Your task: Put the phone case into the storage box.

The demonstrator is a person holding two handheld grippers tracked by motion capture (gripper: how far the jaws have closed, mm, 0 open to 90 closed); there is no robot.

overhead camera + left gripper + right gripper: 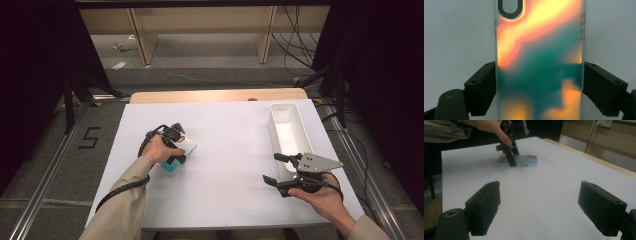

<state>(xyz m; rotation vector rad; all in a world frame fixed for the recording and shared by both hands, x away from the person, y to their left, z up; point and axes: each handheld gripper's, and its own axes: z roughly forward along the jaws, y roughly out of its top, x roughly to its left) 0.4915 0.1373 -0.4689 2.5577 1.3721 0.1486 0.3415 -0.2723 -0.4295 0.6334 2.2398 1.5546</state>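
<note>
A phone (539, 62) with an iridescent orange, yellow and teal back lies flat on the white sheet (225, 170), left of centre. My left gripper (176, 150) comes down over the phone (189, 146) from above, and its two pads sit against the long sides, shut on it. The camera cut-out shows at the top of the left gripper view. In the right gripper view the phone (526, 160) lies far off with the left gripper (510, 155) on it. My right gripper (276, 169) is held at the front right, open, with only bare sheet between its jaws.
A long white tray (274, 131) lies along the right side of the sheet, just behind the right gripper. The table's wooden edge (220, 95) runs along the back. Beyond it are floor, cables and shelving legs.
</note>
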